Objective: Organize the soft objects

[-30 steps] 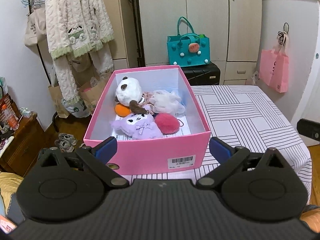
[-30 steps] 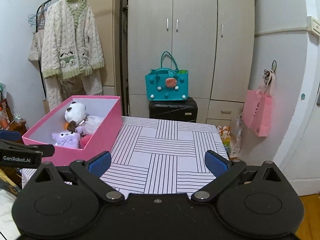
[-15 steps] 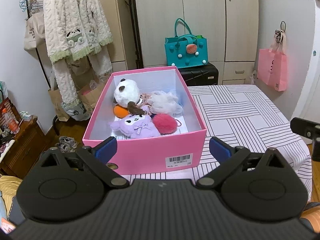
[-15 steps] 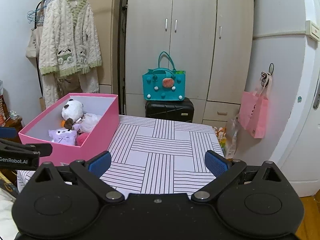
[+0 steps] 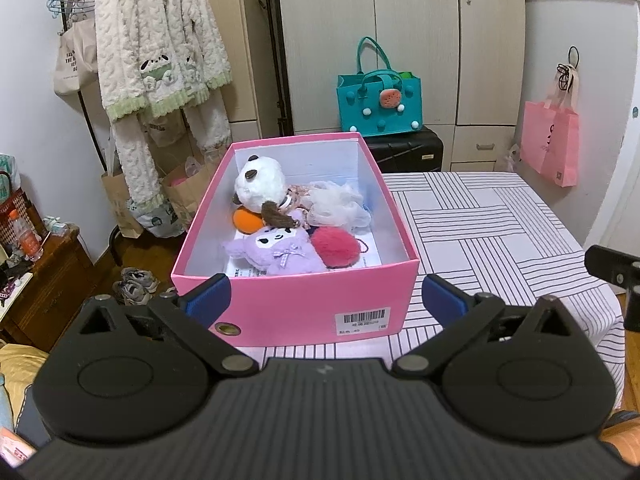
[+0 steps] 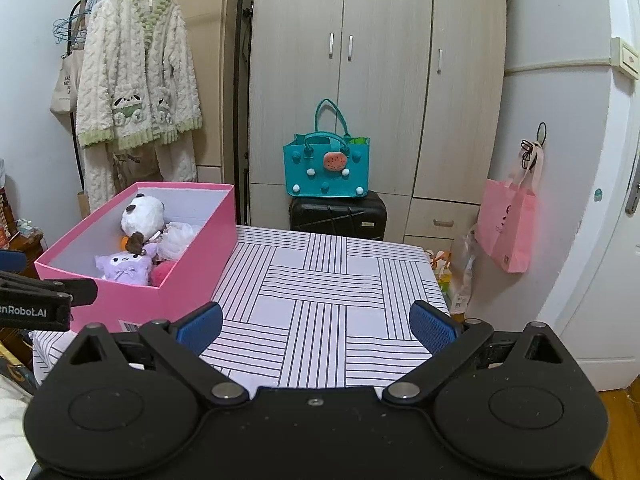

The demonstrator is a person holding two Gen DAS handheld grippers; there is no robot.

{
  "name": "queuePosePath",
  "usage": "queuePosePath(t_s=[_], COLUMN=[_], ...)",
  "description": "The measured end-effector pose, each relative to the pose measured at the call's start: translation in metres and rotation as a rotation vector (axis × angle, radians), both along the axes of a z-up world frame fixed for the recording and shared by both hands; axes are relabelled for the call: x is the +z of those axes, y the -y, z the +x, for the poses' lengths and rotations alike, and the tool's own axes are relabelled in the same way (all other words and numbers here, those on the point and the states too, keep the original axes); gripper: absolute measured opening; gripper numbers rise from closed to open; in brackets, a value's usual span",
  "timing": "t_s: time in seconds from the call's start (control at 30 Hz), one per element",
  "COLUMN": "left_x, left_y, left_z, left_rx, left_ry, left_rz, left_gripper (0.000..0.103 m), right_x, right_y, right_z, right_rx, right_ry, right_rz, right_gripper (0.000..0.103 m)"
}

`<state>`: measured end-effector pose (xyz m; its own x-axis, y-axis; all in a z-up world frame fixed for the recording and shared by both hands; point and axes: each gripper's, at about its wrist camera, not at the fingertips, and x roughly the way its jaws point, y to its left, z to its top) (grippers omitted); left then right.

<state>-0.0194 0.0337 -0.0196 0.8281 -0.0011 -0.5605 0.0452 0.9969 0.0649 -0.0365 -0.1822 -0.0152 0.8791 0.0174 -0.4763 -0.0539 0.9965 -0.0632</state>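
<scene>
Left claw [image 5: 325, 295]: spread wide, nothing gripped, hovering just short of near wall of pink cardboard box [image 5: 296, 308].

Box sits on left part of striped-cloth worktop [image 5: 496, 232], near left corner. Contents, left to right:
- white panda plush [image 5: 260, 184] at far left, orange ball [image 5: 248, 220] partly under it
- purple rabbit-eared plush [image 5: 276, 252] at near wall
- small brown-haired doll [image 5: 278, 218] between panda and purple plush
- magenta pom-pom [image 5: 335, 246] touching purple plush on its right
- white mesh puff [image 5: 336, 208] at far right of pile

Right claw [image 6: 316, 326]: also spread wide, empty, over bare near middle of worktop, well apart from box. No soft items visible on cloth in either view.

Judgement: all visible soft items already in box, so placing step looks finished or nearly so; both claws in idle stance. Cannot tell whether more items lie outside frame.

Next move, if any: check for strays off-frame. If pulling from box instead, purple plush and pom-pom offer easiest access; approach from above, clear of near wall, soft squeeze enough.
</scene>
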Motion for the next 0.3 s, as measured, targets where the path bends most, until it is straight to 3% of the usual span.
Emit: queuePosePath(t_s=[0.3], left_x=[0.0027], left_y=[0.0001], left_z=[-0.0029], left_rx=[-0.019], left_ry=[0.008], left_rz=[-0.004], left_gripper=[0.103], right_x=[-0.0003], right_y=[0.0015], right_z=[0.0003], right_rx=[-0.002], right_ry=[-0.001], right_rz=[0.002], right_gripper=[0.101])
